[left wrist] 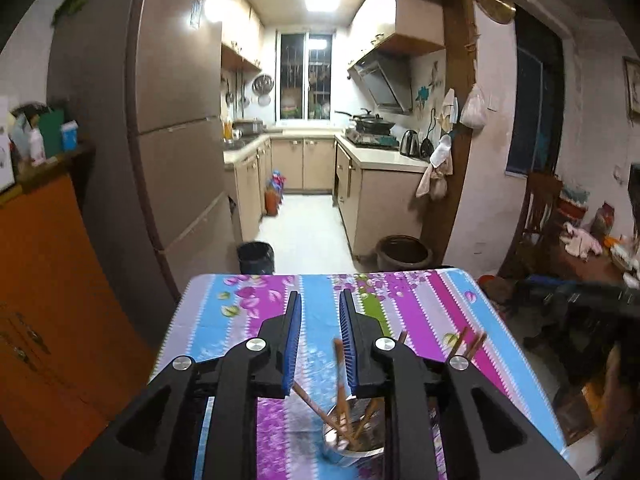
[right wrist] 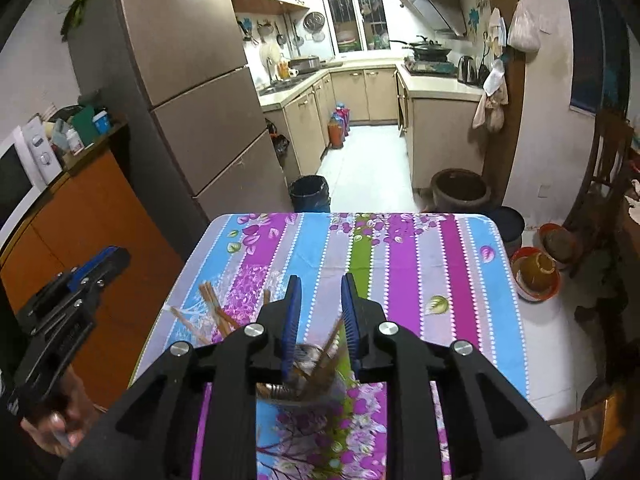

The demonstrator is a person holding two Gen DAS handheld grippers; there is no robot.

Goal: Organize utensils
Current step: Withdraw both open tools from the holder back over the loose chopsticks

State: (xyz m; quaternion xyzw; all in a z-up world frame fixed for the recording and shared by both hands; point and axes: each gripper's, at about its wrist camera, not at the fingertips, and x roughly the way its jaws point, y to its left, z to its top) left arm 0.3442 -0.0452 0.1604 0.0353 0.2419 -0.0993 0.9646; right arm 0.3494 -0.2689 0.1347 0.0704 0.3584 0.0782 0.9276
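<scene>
Several wooden chopsticks [left wrist: 342, 390] stand in a steel cup [left wrist: 352, 440] on the tabletop [right wrist: 404, 264], more lie loose [right wrist: 212, 308]. Both the left gripper [left wrist: 320, 340] and right gripper [right wrist: 320, 320] have open, empty jaws. The sticks look light, stiff, slippery (best pinched mid-shaft).

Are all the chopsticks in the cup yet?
Not all. Several chopsticks already stand in the metal cup. Neither the left gripper nor the right gripper holds anything; both are open above the cup. A few loose chopsticks lie on the tablecloth, waiting to go in.
</scene>
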